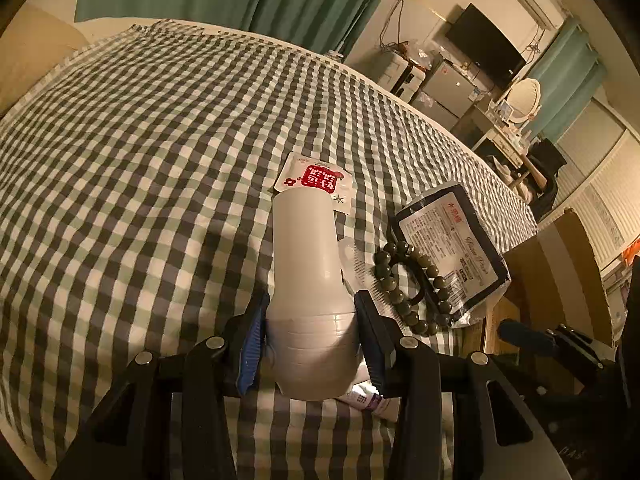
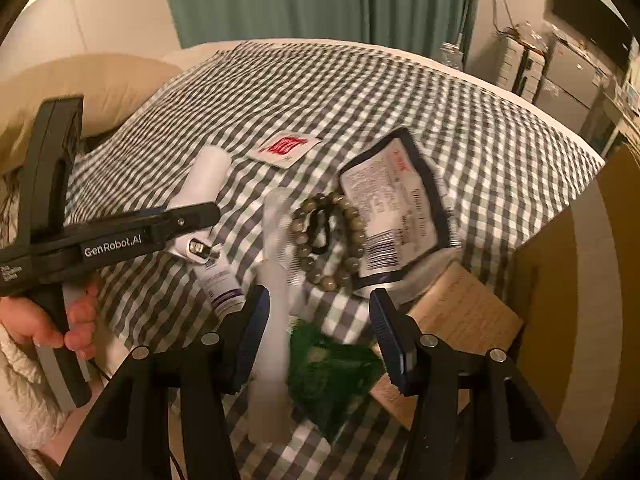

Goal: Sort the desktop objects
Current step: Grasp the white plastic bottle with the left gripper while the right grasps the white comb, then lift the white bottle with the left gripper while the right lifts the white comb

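My left gripper [image 1: 310, 320] is shut on a white handheld device [image 1: 306, 272], held above the checked cloth; in the right wrist view the left gripper [image 2: 188, 220] grips the same device [image 2: 204, 180]. A red-and-white sachet [image 1: 316, 178] lies beyond it. A bead bracelet [image 1: 408, 284] lies against a dark-edged white packet [image 1: 448, 240]. My right gripper [image 2: 320, 312] is open above a translucent comb [image 2: 276, 280] and a green mesh item [image 2: 328, 368]. A small white tube [image 2: 220, 284] lies below the left gripper.
The checked cloth [image 1: 140, 160] covers a bed. A cardboard box [image 2: 580, 280] and a wooden block [image 2: 460, 312] stand at the right edge. A pillow [image 2: 80, 84] lies at far left. Furniture and a television [image 1: 484, 44] stand at the back right.
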A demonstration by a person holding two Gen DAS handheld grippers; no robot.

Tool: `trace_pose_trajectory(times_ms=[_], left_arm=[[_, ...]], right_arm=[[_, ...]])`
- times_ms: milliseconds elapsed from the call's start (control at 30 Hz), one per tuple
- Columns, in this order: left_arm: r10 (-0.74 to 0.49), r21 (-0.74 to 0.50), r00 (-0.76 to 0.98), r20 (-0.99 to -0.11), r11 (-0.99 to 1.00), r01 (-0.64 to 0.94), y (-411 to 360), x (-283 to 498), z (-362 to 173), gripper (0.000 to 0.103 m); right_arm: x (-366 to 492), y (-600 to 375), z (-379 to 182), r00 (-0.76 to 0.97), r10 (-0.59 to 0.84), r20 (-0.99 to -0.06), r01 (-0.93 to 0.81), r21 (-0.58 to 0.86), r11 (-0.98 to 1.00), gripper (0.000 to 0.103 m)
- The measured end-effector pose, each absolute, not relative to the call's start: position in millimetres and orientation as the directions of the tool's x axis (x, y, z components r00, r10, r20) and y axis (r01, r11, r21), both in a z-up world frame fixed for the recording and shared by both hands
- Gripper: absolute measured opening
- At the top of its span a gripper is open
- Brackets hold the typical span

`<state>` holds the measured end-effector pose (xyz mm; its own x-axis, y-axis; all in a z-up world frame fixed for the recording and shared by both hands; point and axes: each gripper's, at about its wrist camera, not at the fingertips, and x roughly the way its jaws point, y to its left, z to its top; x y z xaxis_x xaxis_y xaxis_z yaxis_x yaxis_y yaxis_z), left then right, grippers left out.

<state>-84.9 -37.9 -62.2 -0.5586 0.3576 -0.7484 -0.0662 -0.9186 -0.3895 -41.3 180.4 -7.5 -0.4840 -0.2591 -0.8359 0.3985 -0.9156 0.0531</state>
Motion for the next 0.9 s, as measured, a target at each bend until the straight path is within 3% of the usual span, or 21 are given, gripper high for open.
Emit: trace_pose_trajectory(times_ms=[167,400,500,633,900], left_arm=[[0.356,-0.390,-0.563,-0.746,-0.919,-0.064,-41,-77,-60,0.044],[0.353,-0.408,-0.570,-0.742,-0.912,-0.034,-48,-70,-58,0.044],[0.347,-0.406,-0.575,-0.741,-0.914,-0.029,-49,-68,-57,0.044],[0.343,-0.400,-0.581,-0.738,-0.916,-0.032,-48,-66,-56,0.044],[0.337,-0.399,-0.602,-0.723,-0.916,-0.033,-51,-56,-45,0.044]], right_arm=[[-36,172,-8,-0.466,-0.310,-0.829,0.417,0.103,-0.903,0.052],[-26,159,-8,-0.428,-0.369,-0.825,0.459,0.153,-0.875,0.043],[-28,149,-21,-0.384,-0.347,-0.856,0.464,0.146,-0.874,0.027],[-35,148,-37,-0.337,-0.311,-0.889,0.445,0.141,-0.885,0.015],[-35,164,-34,-0.379,-0.293,-0.878,0.385,0.138,-0.912,0.015]])
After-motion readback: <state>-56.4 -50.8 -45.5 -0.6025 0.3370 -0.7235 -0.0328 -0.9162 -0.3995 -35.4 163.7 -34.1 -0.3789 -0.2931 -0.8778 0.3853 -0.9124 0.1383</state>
